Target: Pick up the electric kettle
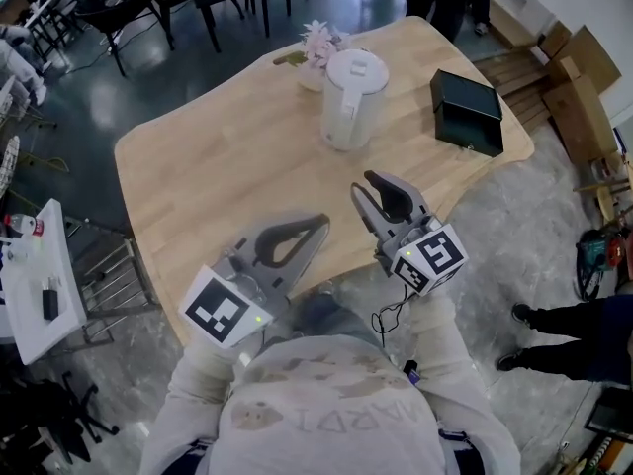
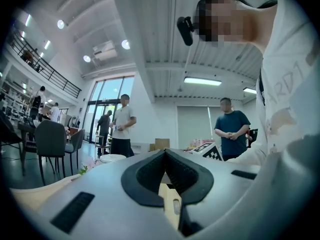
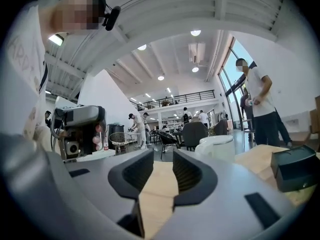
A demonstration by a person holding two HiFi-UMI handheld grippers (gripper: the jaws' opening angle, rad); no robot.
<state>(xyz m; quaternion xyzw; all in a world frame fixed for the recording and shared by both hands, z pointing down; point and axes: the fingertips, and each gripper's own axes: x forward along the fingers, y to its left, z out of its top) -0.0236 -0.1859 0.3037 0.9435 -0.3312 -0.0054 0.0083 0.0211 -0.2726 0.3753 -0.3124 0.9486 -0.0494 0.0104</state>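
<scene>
Head view: one electric kettle (image 1: 352,99), one black box (image 1: 467,112), one flower bunch (image 1: 321,40) on table (image 1: 218,186). Left gripper (image 1: 322,222) jaws together, empty. Right gripper (image 1: 362,183) jaws narrowly apart, empty.

Grippers in your hands: two, the left gripper (image 1: 322,223) and the right gripper (image 1: 362,183)
Kettles ahead of you: one white electric kettle (image 1: 353,99)
Boxes on your table: one black box (image 1: 467,113)
Flowers: one pink bunch of flowers (image 1: 321,40)
Tables before you: one wooden table (image 1: 218,166)
Floor to your right: at least two cardboard boxes (image 1: 584,117)
</scene>
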